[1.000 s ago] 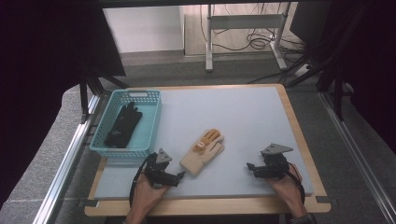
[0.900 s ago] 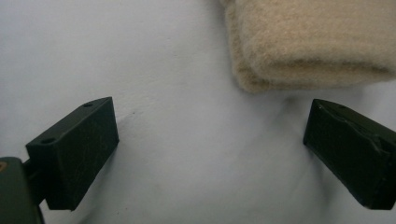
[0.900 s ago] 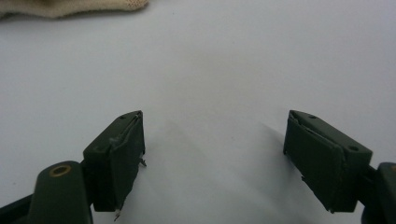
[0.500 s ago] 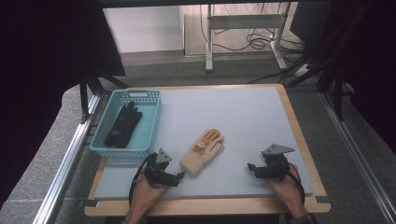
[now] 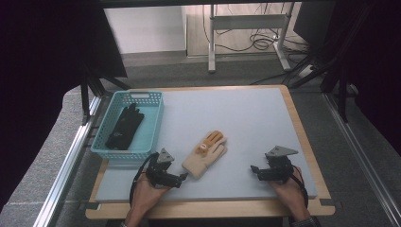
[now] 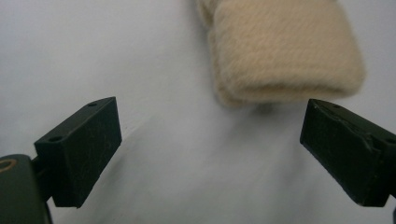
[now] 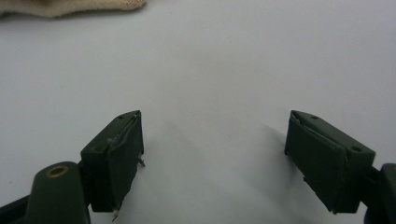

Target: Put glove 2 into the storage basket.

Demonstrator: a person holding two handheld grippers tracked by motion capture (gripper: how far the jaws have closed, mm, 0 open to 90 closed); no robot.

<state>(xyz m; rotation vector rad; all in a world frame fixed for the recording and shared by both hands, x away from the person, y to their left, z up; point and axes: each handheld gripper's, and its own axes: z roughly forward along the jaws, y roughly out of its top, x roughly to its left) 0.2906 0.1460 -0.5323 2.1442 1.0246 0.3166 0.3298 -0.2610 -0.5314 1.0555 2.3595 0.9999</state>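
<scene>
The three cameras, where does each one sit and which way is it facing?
High view: above the person's side, facing forward and down on the table; both hands, left tool, right tool.
Left gripper view: rides the left tool, facing the cream glove cuff; open jaws.
Right gripper view: rides the right tool, facing the bare tabletop; open jaws.
Shared: all show the cream glove.

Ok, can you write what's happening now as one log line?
left gripper: open, at beige glove cuff | right gripper: open, apart | black glove: in basket
</scene>
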